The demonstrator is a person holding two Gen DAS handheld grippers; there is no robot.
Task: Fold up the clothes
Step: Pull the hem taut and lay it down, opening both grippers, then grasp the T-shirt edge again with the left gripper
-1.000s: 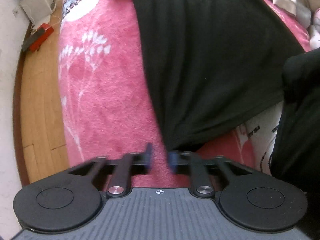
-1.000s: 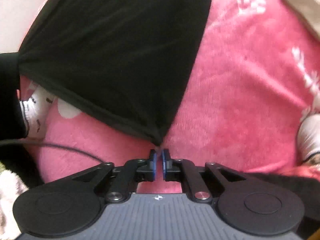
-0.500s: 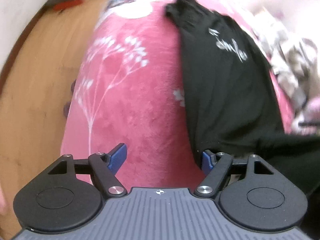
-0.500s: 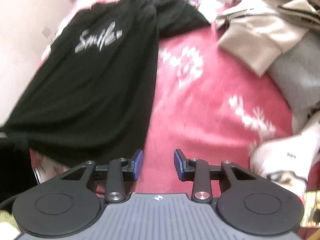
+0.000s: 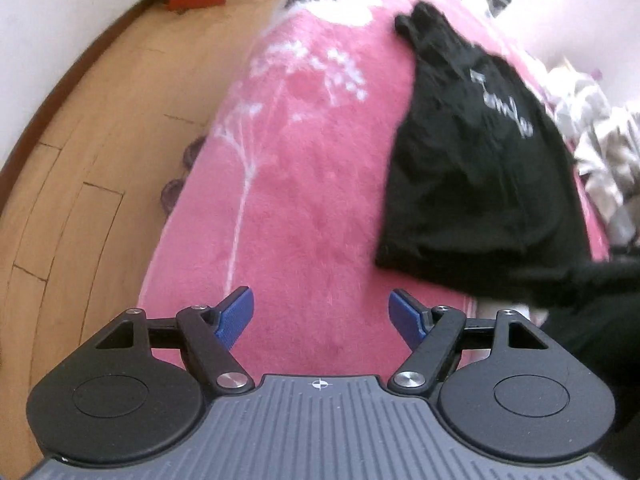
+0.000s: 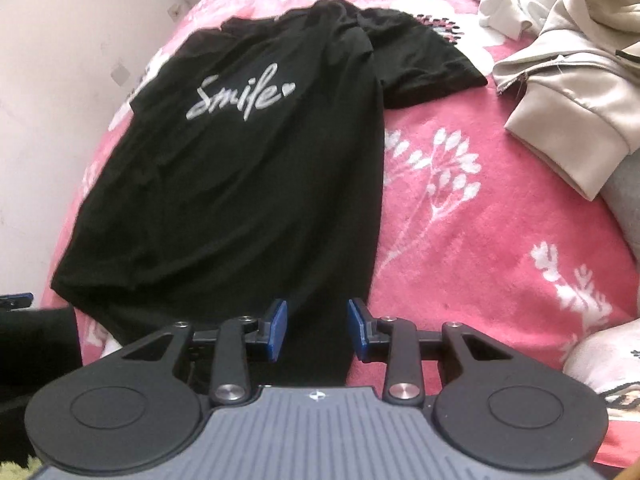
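My right claw [image 6: 316, 330] open over shirt [image 6: 240, 168] hem; left claw [image 5: 321, 316] open, shirt up-right, apart.

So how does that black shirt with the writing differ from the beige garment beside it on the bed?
The black T-shirt lies spread fairly flat and lengthwise; the beige garment is bunched in a heap. The T-shirt bears silver "Smile" lettering; the beige garment shows none. The T-shirt's hem reaches between the open right gripper's fingers; the beige garment lies far off, up to the right. Both rest on the pink blanket.
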